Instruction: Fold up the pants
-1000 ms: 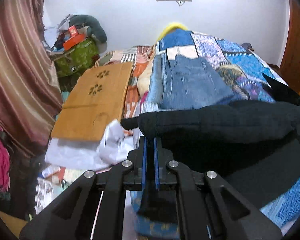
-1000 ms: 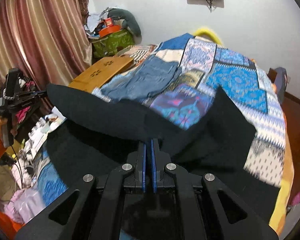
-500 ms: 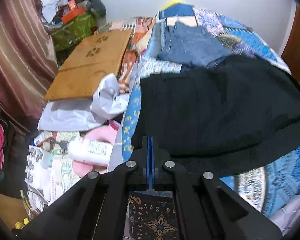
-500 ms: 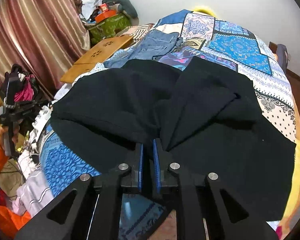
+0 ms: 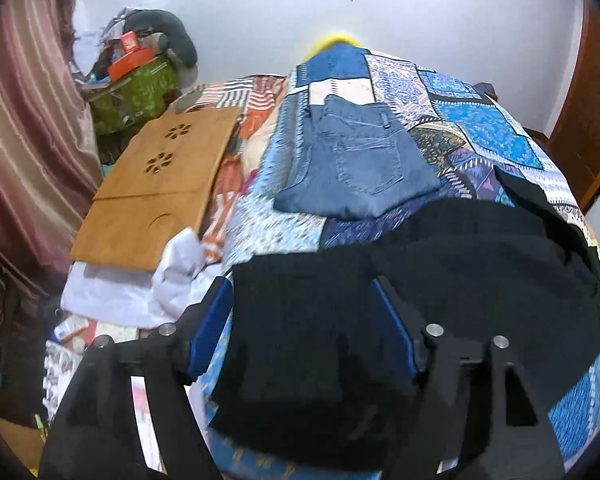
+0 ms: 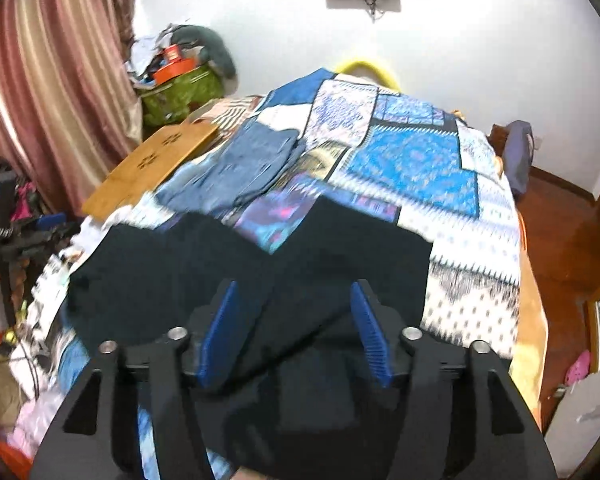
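Black pants (image 5: 440, 280) lie spread on the near part of the patchwork bed (image 5: 480, 128); they also show in the right wrist view (image 6: 228, 272). My left gripper (image 5: 302, 320) is open, its blue pads wide apart over the pants' near left edge. My right gripper (image 6: 294, 332) is open too, its pads apart above the pants' near middle. Neither holds cloth. Folded blue jeans (image 5: 356, 164) lie further back on the bed; they also show in the right wrist view (image 6: 240, 164).
A wooden lap table (image 5: 156, 184) lies left of the bed beside white cloth (image 5: 140, 292) and floor clutter. A green bag (image 5: 136, 92) stands by the curtain. My left gripper shows at the left edge of the right wrist view (image 6: 16, 236).
Both grippers let go of the black pants and opened wide. The pants, lifted a second ago, now lie flat on the bed. Both grippers have drawn back and tilted up.
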Demonstrator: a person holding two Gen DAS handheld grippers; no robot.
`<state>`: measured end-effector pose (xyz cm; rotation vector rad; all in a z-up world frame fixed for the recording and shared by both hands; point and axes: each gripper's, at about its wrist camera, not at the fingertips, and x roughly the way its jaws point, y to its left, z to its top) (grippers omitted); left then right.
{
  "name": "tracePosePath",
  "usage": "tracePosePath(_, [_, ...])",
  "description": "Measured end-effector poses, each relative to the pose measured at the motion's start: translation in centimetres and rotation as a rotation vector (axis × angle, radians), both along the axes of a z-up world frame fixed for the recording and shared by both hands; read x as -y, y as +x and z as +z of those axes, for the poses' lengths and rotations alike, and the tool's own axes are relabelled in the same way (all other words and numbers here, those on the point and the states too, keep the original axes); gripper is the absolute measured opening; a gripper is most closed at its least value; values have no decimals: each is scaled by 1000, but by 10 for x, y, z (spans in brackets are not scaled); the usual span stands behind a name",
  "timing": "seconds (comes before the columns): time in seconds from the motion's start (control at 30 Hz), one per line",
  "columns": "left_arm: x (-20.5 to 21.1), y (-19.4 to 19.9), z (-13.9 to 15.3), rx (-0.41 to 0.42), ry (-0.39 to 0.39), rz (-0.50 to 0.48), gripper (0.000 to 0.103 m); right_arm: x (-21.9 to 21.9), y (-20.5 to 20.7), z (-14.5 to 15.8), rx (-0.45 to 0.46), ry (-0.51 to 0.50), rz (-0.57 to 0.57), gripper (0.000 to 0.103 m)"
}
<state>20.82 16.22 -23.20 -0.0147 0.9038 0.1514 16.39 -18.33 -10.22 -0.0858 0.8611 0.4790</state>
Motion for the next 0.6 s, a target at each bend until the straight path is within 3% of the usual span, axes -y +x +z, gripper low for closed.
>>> tracePosePath(0.2, [13,47,-5,-3,-6,-37,80,-16,72,-21,-68,-13,17,58])
tracePosePath(0.57, [25,111,-48,-85,-13,-79,81,-54,183,-103,-267,-86,85,57])
tracePosePath(0.6, [26,114,-54,-97,-12,-79,81,-57,188,-111,-294,-90,99,53])
